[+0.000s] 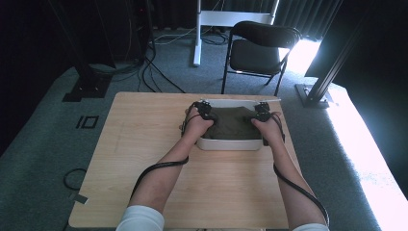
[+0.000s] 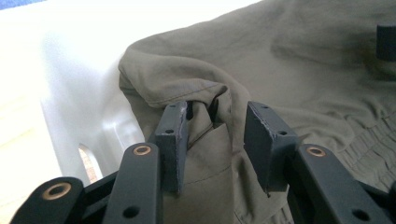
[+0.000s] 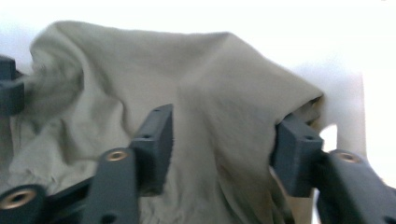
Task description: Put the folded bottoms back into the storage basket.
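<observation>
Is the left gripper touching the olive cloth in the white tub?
Touching. In the left gripper view, the left gripper straddles a fold of the olive cloth, which lies against the left pad; the jaws stand apart.

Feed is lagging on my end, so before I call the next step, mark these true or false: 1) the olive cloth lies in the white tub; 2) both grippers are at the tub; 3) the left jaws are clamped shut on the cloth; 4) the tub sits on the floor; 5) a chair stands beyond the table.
1) True: the olive cloth lies in the white tub.
2) True: the left gripper and the right gripper are at its two ends.
3) False: its jaws stand apart, with a fold of cloth between them and a gap on one side.
4) False: the tub sits on the wooden table.
5) True: a black folding chair stands behind the table.
</observation>
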